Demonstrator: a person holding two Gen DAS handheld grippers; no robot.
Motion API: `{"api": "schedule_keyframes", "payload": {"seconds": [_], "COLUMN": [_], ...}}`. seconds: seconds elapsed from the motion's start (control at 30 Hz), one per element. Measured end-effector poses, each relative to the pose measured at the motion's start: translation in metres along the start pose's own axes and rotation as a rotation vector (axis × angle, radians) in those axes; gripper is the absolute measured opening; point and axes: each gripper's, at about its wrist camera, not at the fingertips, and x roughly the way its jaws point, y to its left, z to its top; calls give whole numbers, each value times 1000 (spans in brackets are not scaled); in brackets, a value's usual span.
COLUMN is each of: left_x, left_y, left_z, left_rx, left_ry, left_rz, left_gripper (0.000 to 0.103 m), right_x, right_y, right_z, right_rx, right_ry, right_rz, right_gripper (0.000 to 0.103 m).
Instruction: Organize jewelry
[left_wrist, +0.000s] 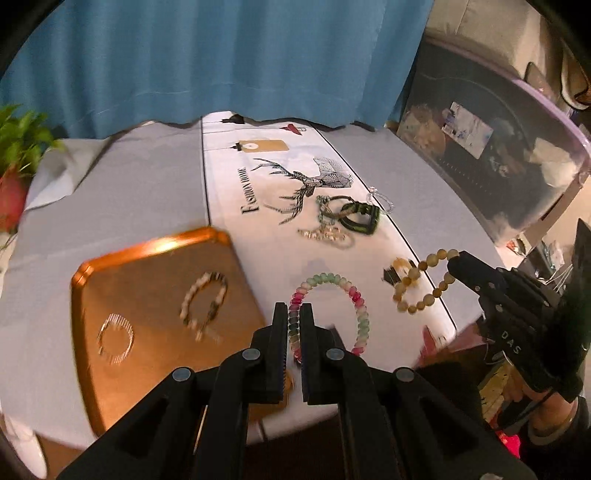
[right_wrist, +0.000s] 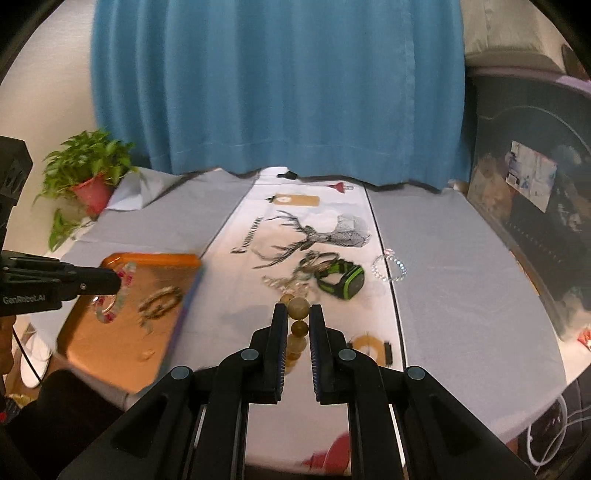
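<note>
My left gripper (left_wrist: 293, 314) is shut on a pink, green and white bead bracelet (left_wrist: 325, 277), which hangs lifted off the table runner. In the right wrist view that left gripper (right_wrist: 117, 282) holds the same bracelet (right_wrist: 123, 291) over the orange tray (right_wrist: 110, 343). My right gripper (right_wrist: 299, 314) is shut on a yellow-brown bead bracelet (right_wrist: 298, 308), also raised. The left wrist view shows the right gripper (left_wrist: 453, 261) with this bracelet (left_wrist: 428, 298) dangling from it. The tray (left_wrist: 155, 369) holds a pale bead bracelet (left_wrist: 205, 302) and a silver ribbed ring bracelet (left_wrist: 116, 339).
On the deer-print runner lie a green-and-black band (right_wrist: 341, 282), a tangle of chains (right_wrist: 291, 284), a clear crystal bracelet (right_wrist: 389, 267) and an amber ring piece (right_wrist: 367, 347). A potted plant (right_wrist: 88, 173) stands far left, a blue curtain (right_wrist: 277, 92) behind, dark clutter right.
</note>
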Motion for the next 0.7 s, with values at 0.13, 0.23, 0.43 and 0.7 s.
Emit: {"api": "schedule_keyframes", "payload": {"seconds": [0.13, 0.23, 0.43, 0.7], "left_x": [-28, -49, -81, -111], "left_y": [-3, -4, -9, -17], "left_z": [-29, -50, -82, -107], "left_rx": [4, -10, -24, -24], "left_ry": [-10, -20, -48, -100], "left_rz": [20, 21, 27, 39], "left_gripper": [4, 4, 4, 4], "right_x": [-29, -50, -91, -127], "right_y": [16, 28, 49, 82], "right_z": [-19, -34, -57, -76], "right_rx": [-24, -39, -64, -107], "right_ry": [2, 9, 6, -11], "right_rz": [14, 24, 60, 111], "right_gripper": [12, 12, 12, 12]}}
